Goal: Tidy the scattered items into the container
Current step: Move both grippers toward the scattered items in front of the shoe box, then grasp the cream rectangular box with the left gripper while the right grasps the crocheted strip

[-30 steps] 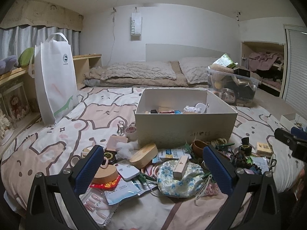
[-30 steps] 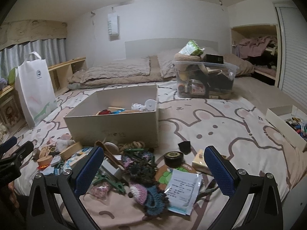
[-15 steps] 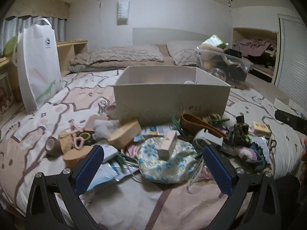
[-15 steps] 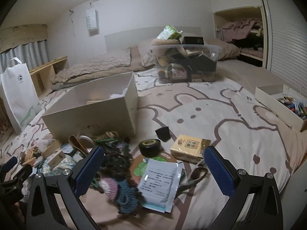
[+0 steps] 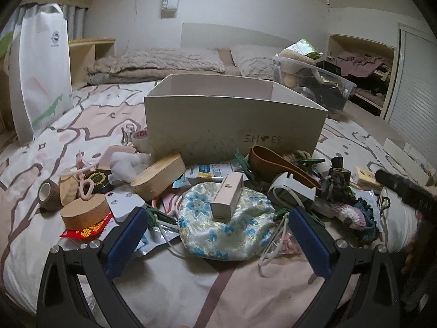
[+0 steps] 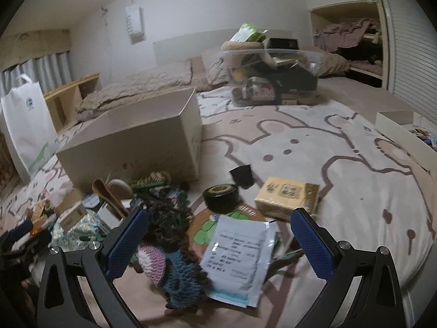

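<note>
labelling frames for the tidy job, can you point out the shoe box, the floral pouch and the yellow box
shoe box (image 5: 235, 125), left wrist view, on its front wall.
floral pouch (image 5: 218, 235), left wrist view, on the fabric below the small carton lying on it.
yellow box (image 6: 286, 194), right wrist view, on its printed top face.

beige box (image 5: 235, 125), blue-flowered white pouch (image 5: 229, 232), yellow carton (image 6: 286, 195), pink cartoon-print bedspread (image 6: 327, 147)

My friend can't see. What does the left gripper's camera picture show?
The open left gripper hangs empty over a flowered pouch with a small box on top, among clutter on a bed. Behind stands the beige container.
</note>
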